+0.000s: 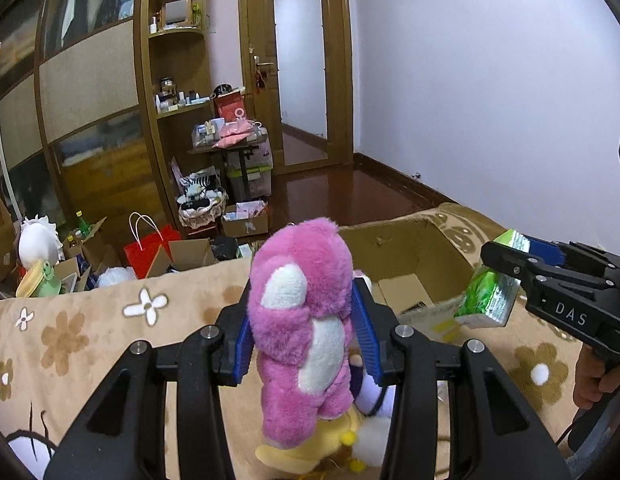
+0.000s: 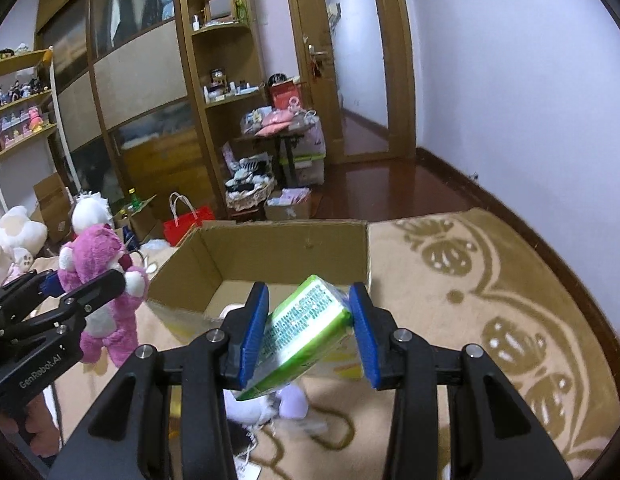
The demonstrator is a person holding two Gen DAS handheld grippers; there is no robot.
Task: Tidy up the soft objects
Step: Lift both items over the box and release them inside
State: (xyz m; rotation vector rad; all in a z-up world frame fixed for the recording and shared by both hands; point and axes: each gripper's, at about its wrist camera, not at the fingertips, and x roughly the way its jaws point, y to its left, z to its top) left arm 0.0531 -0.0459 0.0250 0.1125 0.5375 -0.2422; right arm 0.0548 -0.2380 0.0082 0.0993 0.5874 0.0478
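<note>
My left gripper point(image 1: 304, 336) is shut on a pink plush bear point(image 1: 304, 328) and holds it upright above the bed. It also shows in the right wrist view point(image 2: 100, 272). My right gripper point(image 2: 310, 332) is shut on a green tissue pack point(image 2: 302, 332) and holds it tilted over the near edge of an open cardboard box point(image 2: 286, 248). The pack shows in the left wrist view point(image 1: 489, 292), just right of the box point(image 1: 405, 252). A yellow plush point(image 1: 302, 450) and a white and lilac plush point(image 1: 373, 392) lie on the bed under the bear.
The bed has a tan flowered blanket point(image 1: 90, 332). Beyond its far edge the floor holds a red bag point(image 1: 150, 248), cardboard boxes, plush toys point(image 2: 14, 240) and a cluttered side table point(image 1: 234, 140). A wooden wardrobe stands left, a door at the back.
</note>
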